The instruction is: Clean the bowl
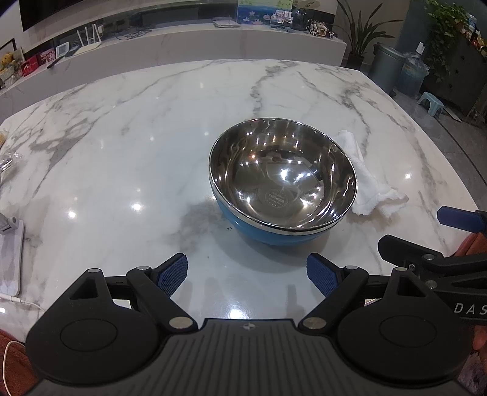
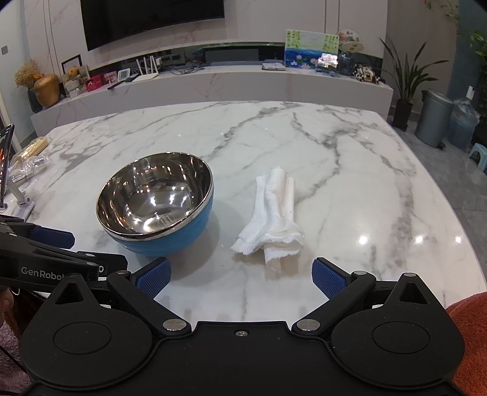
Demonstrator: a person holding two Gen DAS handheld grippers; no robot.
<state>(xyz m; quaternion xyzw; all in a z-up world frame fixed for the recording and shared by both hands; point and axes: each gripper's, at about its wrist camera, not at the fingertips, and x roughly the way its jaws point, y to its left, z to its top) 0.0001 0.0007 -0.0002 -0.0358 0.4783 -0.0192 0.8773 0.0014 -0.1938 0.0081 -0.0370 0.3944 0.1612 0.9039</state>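
Sharp, dim frames (fisheye-bent edges), lamp glare on the table (image 1: pixel 152 146).

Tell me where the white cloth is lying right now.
The white cloth lies crumpled on the marble table, just right of the blue steel bowl in the right wrist view, ahead of the open right gripper.

A home living room: wall television (image 2: pixel 152 21), marble table (image 2: pixel 334 158), houseplant (image 2: pixel 404 76)

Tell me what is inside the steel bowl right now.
The bowl holds no cloth or tool: its shiny inside shows a small dark speck on the far wall and a round stamped mark on the bottom. The near inner wall is hidden by the rim.
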